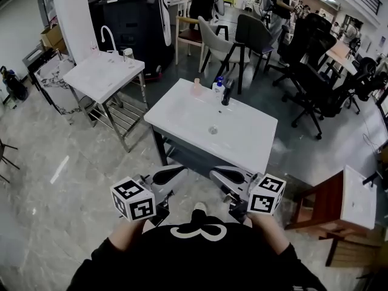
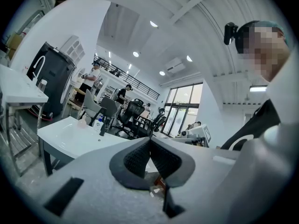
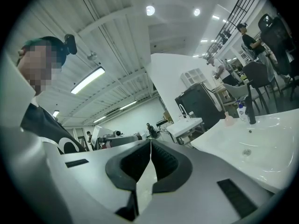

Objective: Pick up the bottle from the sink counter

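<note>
Approach step: the left gripper (image 1: 179,171) and right gripper (image 1: 214,174), both closed and empty, hover off the near edge of the desk (image 1: 254,139); next, one should open and reach for the bottle (image 1: 219,86) at its far edge.

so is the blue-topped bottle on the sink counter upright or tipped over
Upright: the blue-topped bottle stands on its base at the back edge of the sink counter, beside the black faucet.

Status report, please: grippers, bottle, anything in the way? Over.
Left gripper shut, empty; right gripper same. Bottle upright at sink counter's far edge, untouched. Black faucet close beside it, pink container other side.
</note>
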{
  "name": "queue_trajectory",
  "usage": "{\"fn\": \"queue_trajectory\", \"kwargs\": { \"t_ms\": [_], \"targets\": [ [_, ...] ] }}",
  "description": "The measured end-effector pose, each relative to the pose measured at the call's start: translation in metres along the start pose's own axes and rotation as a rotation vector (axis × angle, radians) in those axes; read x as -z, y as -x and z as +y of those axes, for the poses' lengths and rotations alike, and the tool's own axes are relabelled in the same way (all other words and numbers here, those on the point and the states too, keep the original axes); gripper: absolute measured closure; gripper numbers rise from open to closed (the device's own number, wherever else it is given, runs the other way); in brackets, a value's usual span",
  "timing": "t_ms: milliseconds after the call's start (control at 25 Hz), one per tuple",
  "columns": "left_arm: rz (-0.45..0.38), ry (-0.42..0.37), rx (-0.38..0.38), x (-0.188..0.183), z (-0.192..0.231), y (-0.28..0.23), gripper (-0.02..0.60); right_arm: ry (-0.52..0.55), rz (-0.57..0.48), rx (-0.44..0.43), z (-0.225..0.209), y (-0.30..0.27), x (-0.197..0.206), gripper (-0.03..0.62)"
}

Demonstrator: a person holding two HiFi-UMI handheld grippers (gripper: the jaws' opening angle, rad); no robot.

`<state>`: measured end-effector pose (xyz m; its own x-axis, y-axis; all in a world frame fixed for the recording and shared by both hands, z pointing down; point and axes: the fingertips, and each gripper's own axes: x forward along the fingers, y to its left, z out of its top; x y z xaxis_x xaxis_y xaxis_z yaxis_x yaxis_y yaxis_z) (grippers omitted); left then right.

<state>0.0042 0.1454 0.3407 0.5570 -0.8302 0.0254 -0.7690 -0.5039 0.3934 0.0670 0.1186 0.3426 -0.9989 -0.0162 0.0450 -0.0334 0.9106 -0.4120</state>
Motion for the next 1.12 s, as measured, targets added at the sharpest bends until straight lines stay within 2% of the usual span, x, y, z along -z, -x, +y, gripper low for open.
{"fn": "queue_trajectory", "kwargs": {
  "t_ms": [320, 760, 1120],
  "targets": [
    [0.040, -0.010, -0.020, -0.013, 0.034, -0.038, 0.566, -0.030, -0.009, -0.015, -0.052, -0.014, -0.020, 0.579],
    [0.051, -0.004, -0.066, -0.047, 0.120, -0.114, 0.566, -0.054, -0.007, -0.035, -0.160, -0.045, -0.064, 0.580],
    [0.060, 0.002, -0.104, -0.055, 0.174, -0.165, 0.566, -0.056, 0.009, -0.061, -0.229, -0.068, -0.086, 0.580]
  ]
}}
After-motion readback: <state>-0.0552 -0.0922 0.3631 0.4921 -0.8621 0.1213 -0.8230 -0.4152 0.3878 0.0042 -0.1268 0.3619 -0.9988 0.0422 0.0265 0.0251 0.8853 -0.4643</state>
